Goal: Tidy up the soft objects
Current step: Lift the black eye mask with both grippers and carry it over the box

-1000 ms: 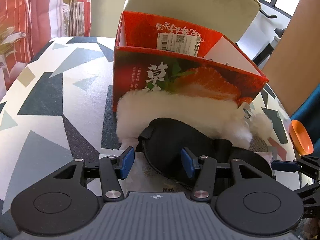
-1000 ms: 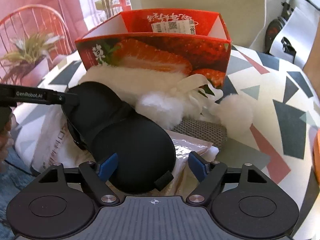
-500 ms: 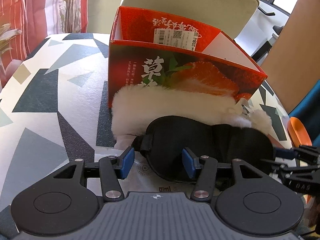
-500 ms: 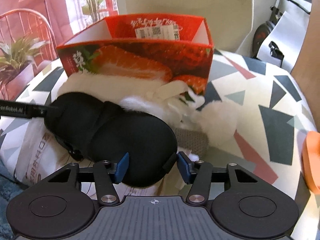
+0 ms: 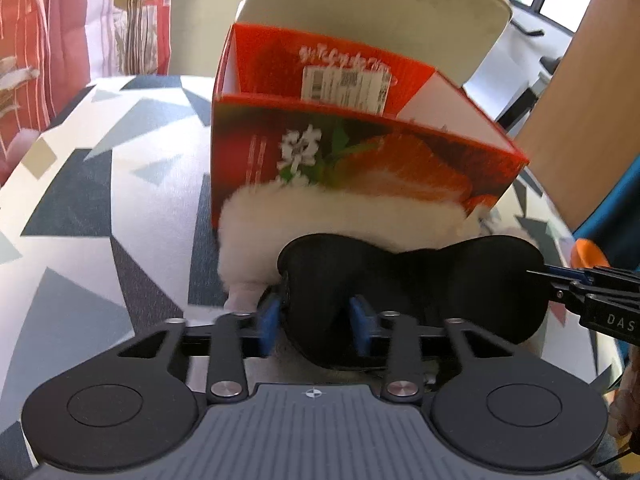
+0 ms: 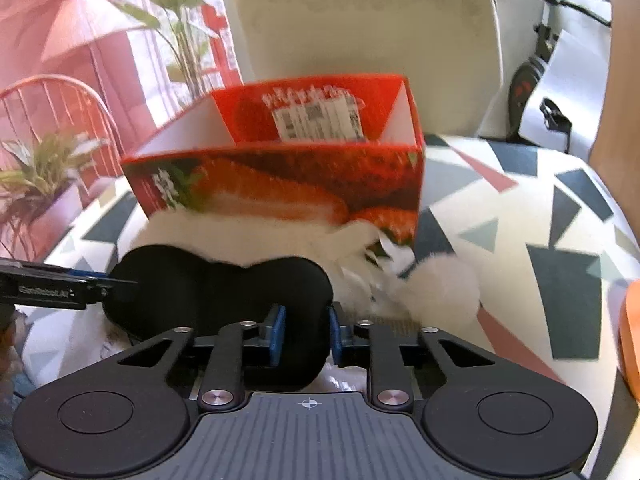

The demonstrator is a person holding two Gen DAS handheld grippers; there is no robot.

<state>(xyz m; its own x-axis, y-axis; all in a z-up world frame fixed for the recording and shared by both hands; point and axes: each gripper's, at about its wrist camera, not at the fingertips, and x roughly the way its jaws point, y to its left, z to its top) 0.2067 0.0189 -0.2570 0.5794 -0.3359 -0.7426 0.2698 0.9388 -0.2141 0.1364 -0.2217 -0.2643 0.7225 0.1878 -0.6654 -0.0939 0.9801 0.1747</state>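
A black padded eye mask (image 5: 416, 280) is held stretched between both grippers, lifted off the table. My left gripper (image 5: 316, 322) is shut on its left end. My right gripper (image 6: 306, 334) is shut on its right end (image 6: 224, 292). Behind the mask lies a white fluffy item (image 5: 320, 216) with pompoms (image 6: 444, 284). Behind that stands an open red strawberry box (image 5: 360, 140), also in the right wrist view (image 6: 288, 168). The right gripper's fingertips show at the right edge of the left wrist view (image 5: 568, 280).
The table (image 5: 100, 208) has a white cloth with grey and dark triangles. A cream chair (image 6: 368, 28) stands behind the box. An orange object (image 6: 630, 340) lies at the table's right edge. White packets (image 6: 80, 332) lie under the mask.
Both grippers have closed on the eye mask's ends and lifted it off the pile. The mask now hangs stretched between them, closer to the box.
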